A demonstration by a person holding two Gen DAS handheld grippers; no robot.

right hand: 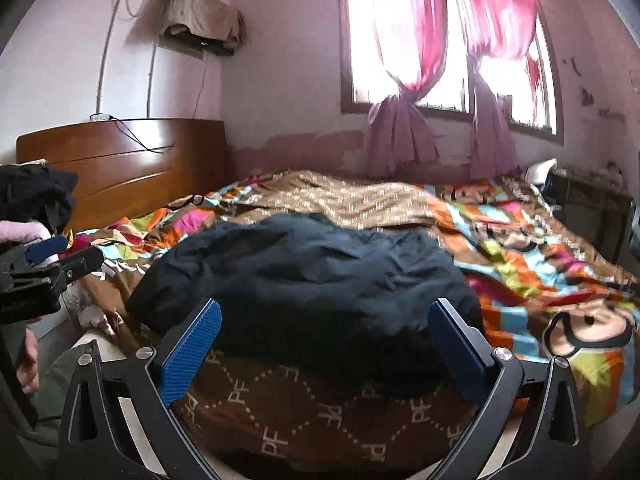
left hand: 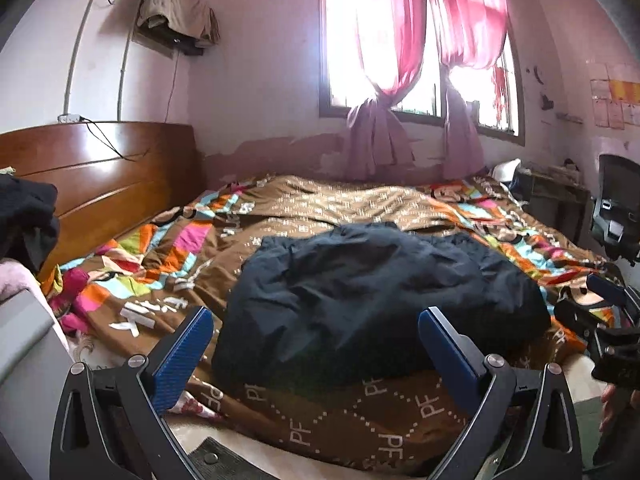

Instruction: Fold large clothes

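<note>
Left wrist view: the left claw [left hand: 316, 330] hangs spread and empty before a bulky navy padded jacket [left hand: 376, 296], heaped on the patterned brown bedspread [left hand: 344, 412].

Right wrist view: the right claw [right hand: 324, 324], likewise spread, faces the jacket; folding looks barely begun, and pinching a hem seems next.

From my feed I count one dark jacket [left hand: 376, 300] lying on one bed [left hand: 360, 420], under one patterned quilt [left hand: 304, 208]. Two grippers: the left gripper [left hand: 316, 354] and the right gripper [right hand: 325, 354], each with two blue fingers spread apart. One wooden headboard [left hand: 100, 168], one window [left hand: 420, 40], two pink curtains [left hand: 380, 32], one black chair [left hand: 618, 208].
</note>
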